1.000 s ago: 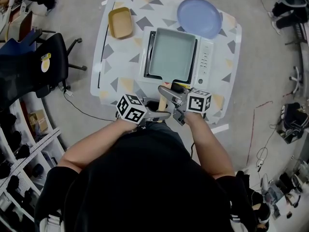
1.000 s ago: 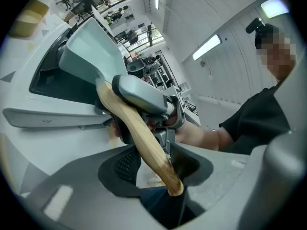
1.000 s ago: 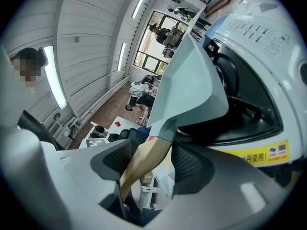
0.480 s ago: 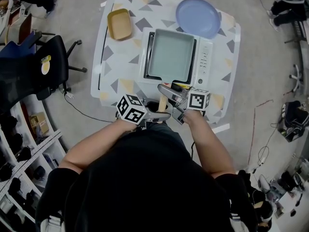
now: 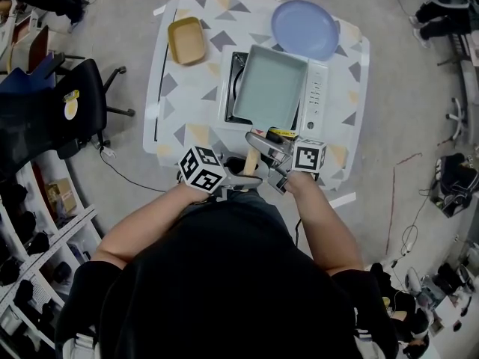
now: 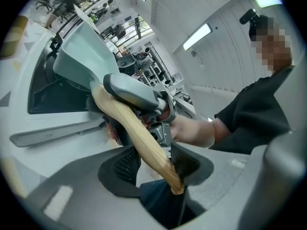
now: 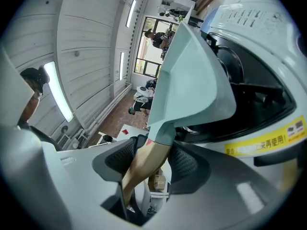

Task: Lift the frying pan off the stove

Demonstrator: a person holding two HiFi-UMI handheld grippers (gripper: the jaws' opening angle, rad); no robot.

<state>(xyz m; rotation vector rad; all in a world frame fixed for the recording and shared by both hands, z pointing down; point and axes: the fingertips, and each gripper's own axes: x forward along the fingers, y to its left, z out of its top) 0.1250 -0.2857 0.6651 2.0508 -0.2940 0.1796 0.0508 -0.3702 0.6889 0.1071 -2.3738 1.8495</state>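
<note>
A pale teal rectangular frying pan point(image 5: 269, 87) with a wooden handle point(image 5: 251, 161) hangs tilted over the white stove point(image 5: 318, 88), and the black burner point(image 5: 238, 84) shows along its left side. My left gripper point(image 5: 251, 179) is shut on the handle's near end. My right gripper point(image 5: 262, 142) is shut on the handle close to the pan. The left gripper view has the handle point(image 6: 139, 138) running between the left gripper's point(image 6: 151, 164) pads up to the pan point(image 6: 81, 51). In the right gripper view the pan point(image 7: 192, 71) stands above the stove point(image 7: 259, 13), with the right gripper point(image 7: 151, 162) clamped on the handle point(image 7: 144, 166).
On the patterned table point(image 5: 187, 118) a tan dish point(image 5: 186, 39) sits at the back left and a blue plate point(image 5: 304, 27) at the back right. A black office chair point(image 5: 67, 103) and shelves stand to the left on the floor.
The pan has come up off the stove and turned slightly clockwise, uncovering the burner at its left. Both grippers stay shut on the handle.
</note>
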